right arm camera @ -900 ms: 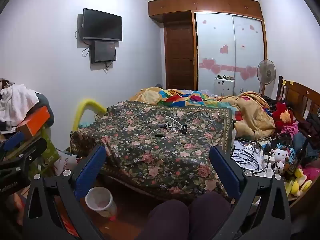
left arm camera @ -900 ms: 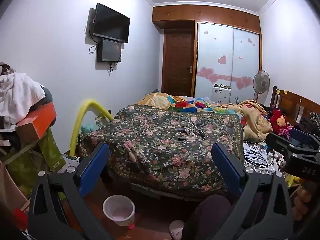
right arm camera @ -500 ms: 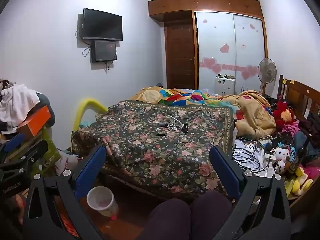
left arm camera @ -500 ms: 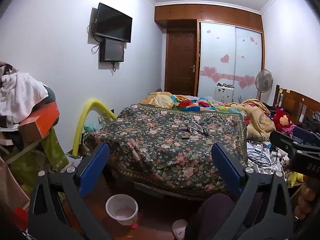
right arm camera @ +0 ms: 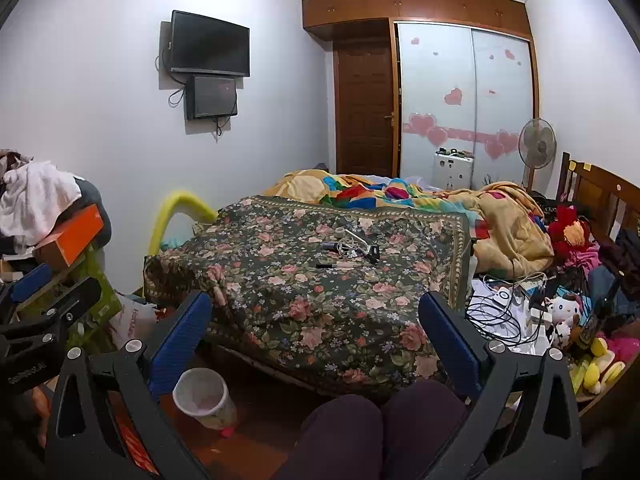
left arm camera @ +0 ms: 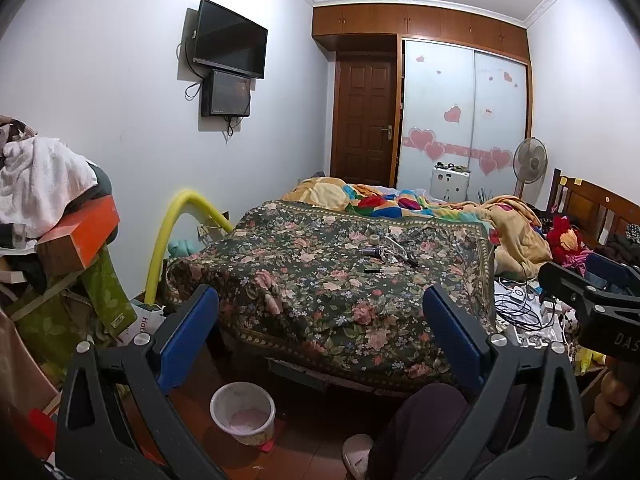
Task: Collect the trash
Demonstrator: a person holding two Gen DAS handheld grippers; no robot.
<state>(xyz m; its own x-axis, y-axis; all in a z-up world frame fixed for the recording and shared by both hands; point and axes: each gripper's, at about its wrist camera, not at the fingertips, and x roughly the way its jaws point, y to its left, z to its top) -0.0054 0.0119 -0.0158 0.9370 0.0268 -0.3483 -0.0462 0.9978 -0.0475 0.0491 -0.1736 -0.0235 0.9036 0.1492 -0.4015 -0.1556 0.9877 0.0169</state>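
Note:
A small pale pink trash bin [left arm camera: 243, 412] stands on the floor at the foot of the bed; it also shows in the right wrist view [right arm camera: 204, 396]. Small items [left arm camera: 386, 254], a tape roll, cables and a pen, lie on the floral bedspread [left arm camera: 320, 280]; they also show in the right wrist view [right arm camera: 352, 250]. My left gripper [left arm camera: 320, 328] is open and empty, held above the floor before the bed. My right gripper [right arm camera: 314, 330] is open and empty, at about the same height. Each gripper shows at the other view's edge.
A cluttered pile with an orange box [left arm camera: 80, 236] and white cloth stands at the left. Cables and chargers [right arm camera: 504, 312], plush toys and clothes fill the right side. A yellow foam tube [left arm camera: 176, 236] arches beside the bed. My knees [right arm camera: 380, 428] are below.
Both views have shifted slightly; the left view now looks a little lower and closer. Both grippers stay open and empty.

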